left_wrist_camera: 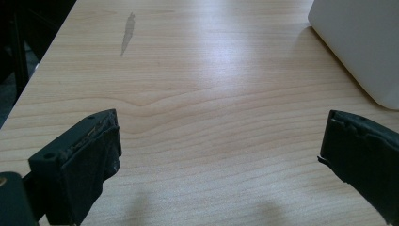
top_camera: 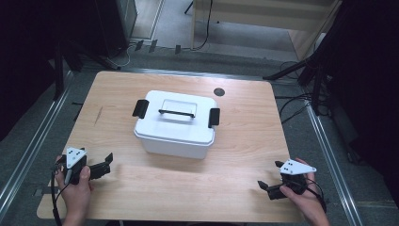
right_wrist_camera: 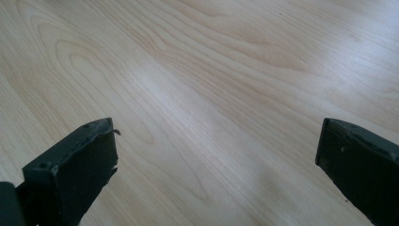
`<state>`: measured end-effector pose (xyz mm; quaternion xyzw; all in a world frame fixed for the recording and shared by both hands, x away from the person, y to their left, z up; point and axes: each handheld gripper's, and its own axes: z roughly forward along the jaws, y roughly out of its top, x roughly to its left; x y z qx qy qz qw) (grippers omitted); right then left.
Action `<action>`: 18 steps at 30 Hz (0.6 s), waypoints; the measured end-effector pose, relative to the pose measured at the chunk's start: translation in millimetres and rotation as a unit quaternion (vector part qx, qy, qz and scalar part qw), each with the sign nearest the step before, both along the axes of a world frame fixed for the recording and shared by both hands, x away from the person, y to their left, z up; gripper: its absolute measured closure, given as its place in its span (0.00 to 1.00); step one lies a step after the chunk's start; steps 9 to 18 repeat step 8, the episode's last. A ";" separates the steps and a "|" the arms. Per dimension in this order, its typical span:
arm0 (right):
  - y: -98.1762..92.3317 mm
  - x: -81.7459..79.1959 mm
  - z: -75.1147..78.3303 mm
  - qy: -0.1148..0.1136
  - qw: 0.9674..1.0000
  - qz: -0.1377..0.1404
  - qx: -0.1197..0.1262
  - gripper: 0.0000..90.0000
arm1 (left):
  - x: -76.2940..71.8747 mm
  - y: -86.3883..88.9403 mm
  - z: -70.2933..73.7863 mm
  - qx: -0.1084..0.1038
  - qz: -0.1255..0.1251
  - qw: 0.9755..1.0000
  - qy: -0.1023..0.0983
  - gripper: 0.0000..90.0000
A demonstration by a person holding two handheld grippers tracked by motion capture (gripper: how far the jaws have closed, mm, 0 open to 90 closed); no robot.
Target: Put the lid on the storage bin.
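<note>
A white lidded plastic box (top_camera: 176, 123) stands in the middle of the wooden table (top_camera: 244, 155), with a black carry handle (top_camera: 176, 113) across its lid and a black clasp on each end. My left gripper (top_camera: 104, 165) rests at the table's front left, held by a hand, open and empty. In the left gripper view the box's lower corner (left_wrist_camera: 362, 47) sits at the upper right, beyond the open left gripper (left_wrist_camera: 219, 155). My right gripper (top_camera: 269, 183) lies at the front right, open, over bare wood. The right gripper (right_wrist_camera: 216, 160) holds nothing.
A small dark round spot (top_camera: 219, 92) marks the table behind the box. A grey streak (left_wrist_camera: 127, 33) marks the wood at the left. Black stands, cables and metal rails surround the table on the floor. Open wood lies between the box and both grippers.
</note>
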<state>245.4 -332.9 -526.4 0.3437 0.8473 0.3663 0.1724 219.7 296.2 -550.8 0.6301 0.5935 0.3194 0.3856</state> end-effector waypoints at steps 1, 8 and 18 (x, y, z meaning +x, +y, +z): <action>-1.7 -1.2 -1.1 -0.001 1.000 -0.003 0.002 0.00 | 0.2 -0.1 -0.1 0.001 0.001 1.000 0.000 0.00; -13.0 -9.6 -5.6 -0.020 0.999 -0.034 0.032 0.00 | 0.4 -1.4 0.0 0.005 0.002 1.000 0.001 0.00; -13.0 -9.6 -5.6 -0.020 0.999 -0.034 0.032 0.00 | 0.4 -1.4 0.0 0.005 0.002 1.000 0.001 0.00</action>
